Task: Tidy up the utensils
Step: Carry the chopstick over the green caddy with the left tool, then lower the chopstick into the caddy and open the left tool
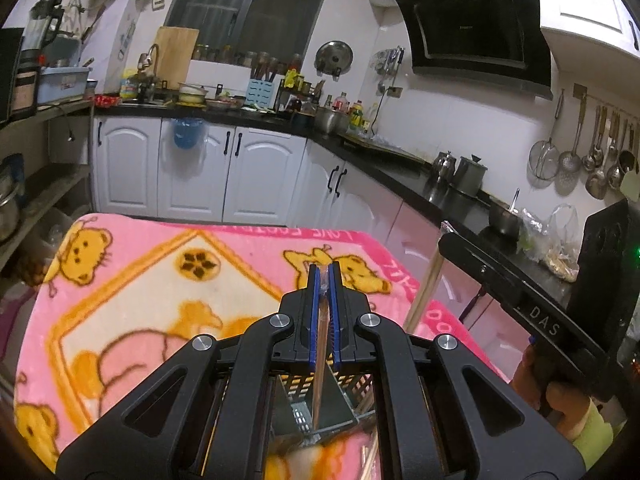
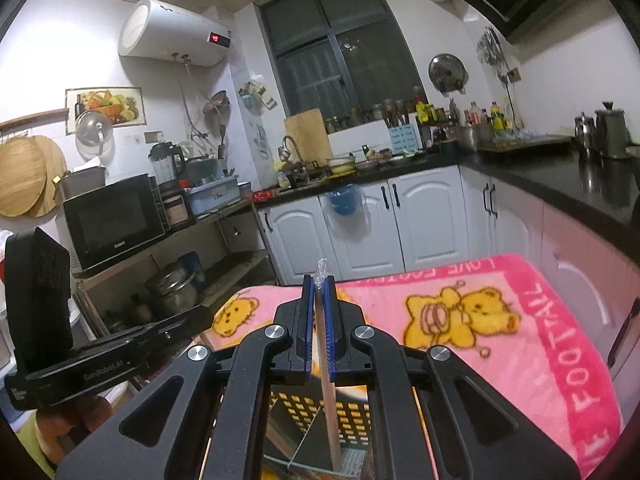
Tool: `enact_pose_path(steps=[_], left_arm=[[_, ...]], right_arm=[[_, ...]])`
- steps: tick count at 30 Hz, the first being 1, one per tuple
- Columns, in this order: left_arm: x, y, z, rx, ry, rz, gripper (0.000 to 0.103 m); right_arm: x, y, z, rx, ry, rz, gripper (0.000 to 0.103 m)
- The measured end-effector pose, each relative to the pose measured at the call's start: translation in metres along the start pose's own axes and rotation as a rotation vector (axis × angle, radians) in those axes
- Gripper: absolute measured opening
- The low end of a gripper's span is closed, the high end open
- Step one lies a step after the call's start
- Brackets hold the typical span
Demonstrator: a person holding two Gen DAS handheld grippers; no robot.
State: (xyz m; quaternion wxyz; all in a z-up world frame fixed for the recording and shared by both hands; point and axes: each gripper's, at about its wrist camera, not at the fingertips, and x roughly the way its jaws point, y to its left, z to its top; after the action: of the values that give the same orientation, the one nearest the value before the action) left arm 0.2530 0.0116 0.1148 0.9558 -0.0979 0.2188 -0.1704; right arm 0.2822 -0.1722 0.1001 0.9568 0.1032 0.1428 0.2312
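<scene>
My left gripper (image 1: 325, 270) is shut on a thin wooden chopstick (image 1: 320, 364) that hangs down into a black perforated utensil holder (image 1: 352, 386) with a metal divider. My right gripper (image 2: 319, 280) is shut on another chopstick (image 2: 330, 408) with a clear wrapper tip above the fingers; its lower end reaches into the same holder (image 2: 320, 408). The right gripper's body shows at the right of the left wrist view (image 1: 532, 312), with a chopstick (image 1: 424, 296) slanting below it. The left gripper's body shows at the left of the right wrist view (image 2: 100, 356).
The holder stands on a pink bear-print blanket (image 1: 140, 280) covering a table. White cabinets (image 1: 240, 176) and a black countertop (image 1: 400, 172) with pots lie beyond. A shelf with a microwave (image 2: 112, 220) stands to the left.
</scene>
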Motion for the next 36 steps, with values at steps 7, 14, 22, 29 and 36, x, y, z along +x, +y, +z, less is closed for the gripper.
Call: enact_pose_path(steps=[7,14,22,29,36], left_arm=[[0.005,0.006,-0.011,-0.017,0.021,0.002,0.002],[0.004,0.009,-0.019,-0.028,0.032,0.013,0.002],[-0.002,0.014,-0.025,-0.043,0.04,0.032,0.018],[-0.012,0.017,-0.031,-0.048,0.033,0.045,0.038],[-0.028,0.021,-0.037,-0.068,0.021,0.066,0.064]], right_arm=[[-0.002,-0.004,-0.009,0.028,0.019,-0.005,0.006],[-0.007,-0.009,-0.017,0.046,0.037,-0.025,0.027],[-0.019,-0.013,-0.027,0.045,0.057,-0.048,0.041],[-0.03,-0.019,-0.038,0.055,0.094,-0.067,0.051],[-0.041,-0.019,-0.048,0.047,0.123,-0.074,0.059]])
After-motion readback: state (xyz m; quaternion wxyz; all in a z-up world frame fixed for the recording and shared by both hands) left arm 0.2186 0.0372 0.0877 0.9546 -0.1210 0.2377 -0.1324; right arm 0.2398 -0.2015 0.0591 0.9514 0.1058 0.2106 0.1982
